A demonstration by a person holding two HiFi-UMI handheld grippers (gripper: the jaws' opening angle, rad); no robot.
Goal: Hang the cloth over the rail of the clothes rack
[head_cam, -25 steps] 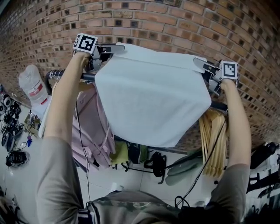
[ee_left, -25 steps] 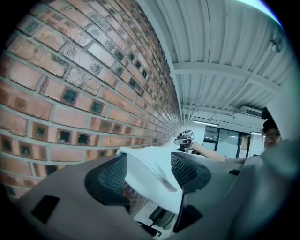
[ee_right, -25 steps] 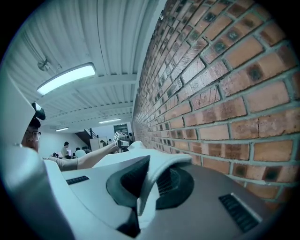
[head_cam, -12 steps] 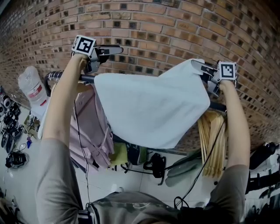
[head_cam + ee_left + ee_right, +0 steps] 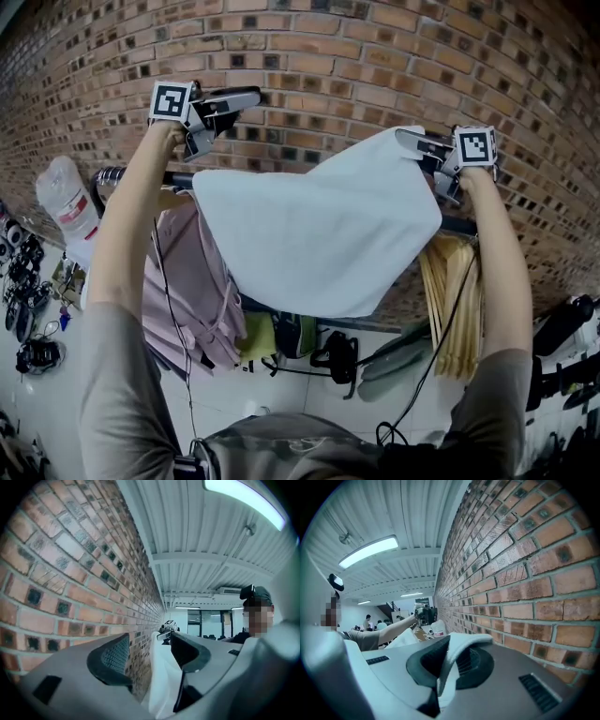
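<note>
Nearest, cloth [image 5: 319, 234]: hung as a broad white panel on the person's side of the rack. Its top edge slanted up from the rail at the left to a raised right corner.
Right hand-held gripper [image 5: 417, 145]: jaws clamped on the cloth's upper right corner, held above rail height. In the right gripper view the fabric lay pinched between the jaws.
Left hand-held gripper [image 5: 234, 108]: jaws stood apart, lifted clear above the cloth's left corner. Neither jaw pressed on fabric.
Rail [image 5: 141, 176]: dark bar. The cloth's left end appeared to rest on it. Pink garments [image 5: 187, 281] hung from it at the left, wooden hangers [image 5: 455, 300] at the right.
Brick wall [image 5: 328, 66]: close behind the rail.
Step in hand: judged to be the drape itself, part done, with the left end laid and the right end not yet lowered.
Next move: would call for carrying the right corner over the rail toward the wall, lowering it, then parting the jaws. Clearance behind the rail looked tight.
</note>
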